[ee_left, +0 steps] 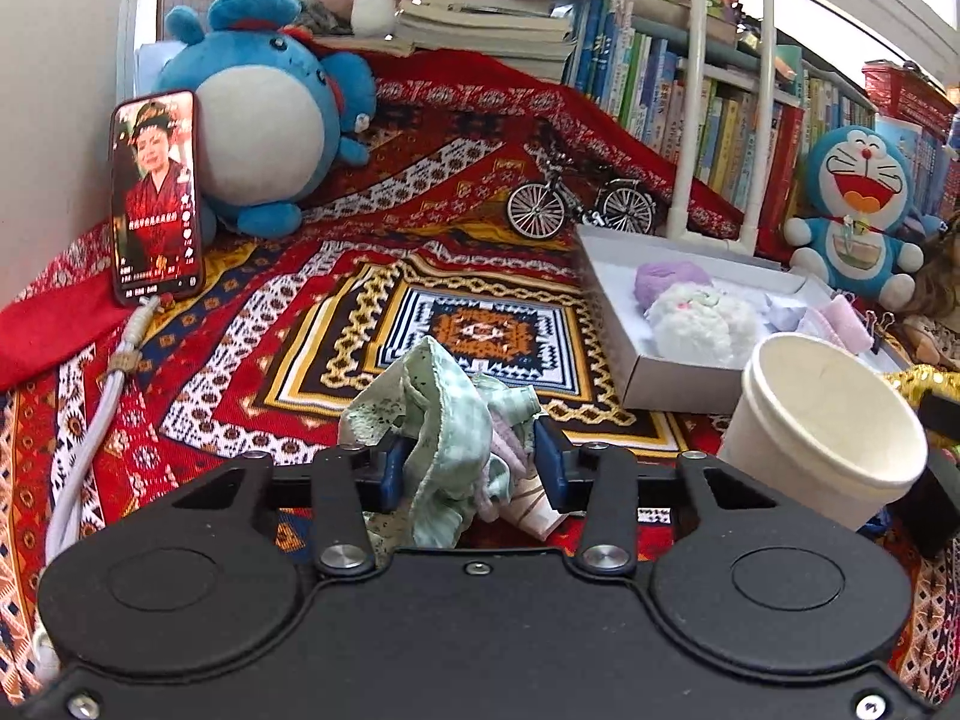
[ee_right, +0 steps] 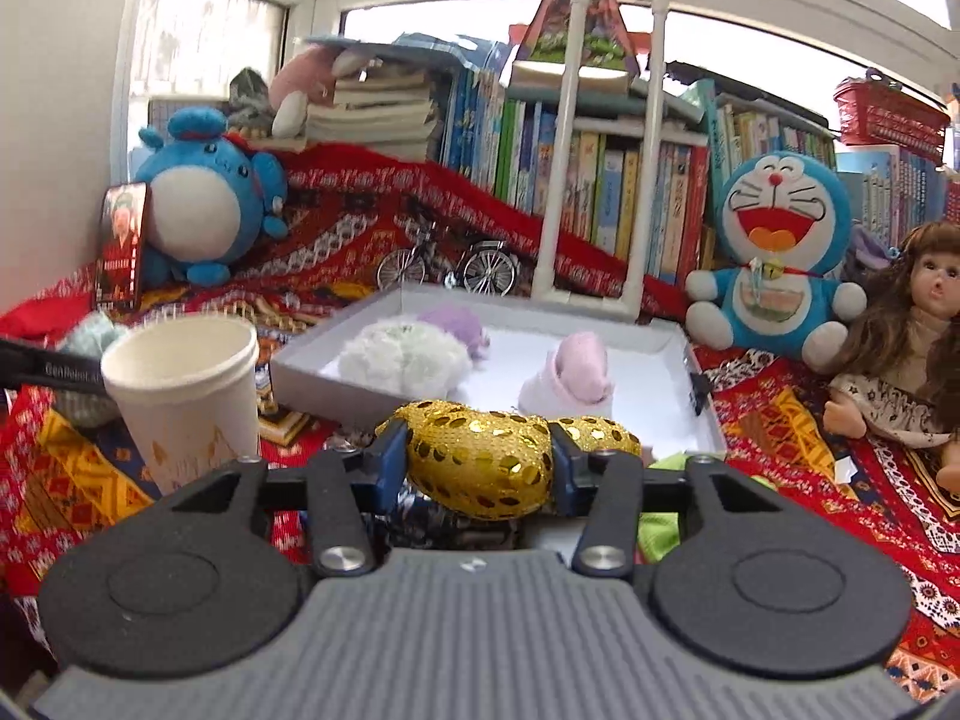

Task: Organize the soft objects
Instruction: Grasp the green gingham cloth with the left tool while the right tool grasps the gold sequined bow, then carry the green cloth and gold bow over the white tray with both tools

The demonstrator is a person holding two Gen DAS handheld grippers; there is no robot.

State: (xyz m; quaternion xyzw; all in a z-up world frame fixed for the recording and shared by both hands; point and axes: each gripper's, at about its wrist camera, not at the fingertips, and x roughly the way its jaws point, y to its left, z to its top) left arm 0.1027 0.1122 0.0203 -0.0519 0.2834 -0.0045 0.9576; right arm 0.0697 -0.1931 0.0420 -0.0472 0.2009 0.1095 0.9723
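Two grips are loaded at once, and that is where trouble could start. The left hand-held gripper [ee_left: 474,459] is clamped on a crumpled pale green cloth [ee_left: 441,420], low at six o'clock in its own view, with loose folds hanging below the pads; I judge a trailing corner could snag or slip free on the way over. The right hand-held gripper [ee_right: 477,459] is closed on a gold sequinned pouch [ee_right: 480,462], again at six o'clock, and one end bulges past the right pad, so the slick sequins might let it squirm out. At about ten o'clock from it stands an empty paper cup [ee_right: 183,390], light enough to topple if either gripper swings wide. Beyond, at twelve o'clock, the shallow white box [ee_right: 312,387] already holds a white fluffy ball [ee_right: 402,360], a purple one [ee_right: 453,324] and a pink roll [ee_right: 576,372]; its low wall could let a dropped piece roll onto the patterned worktop [ee_right: 840,468].
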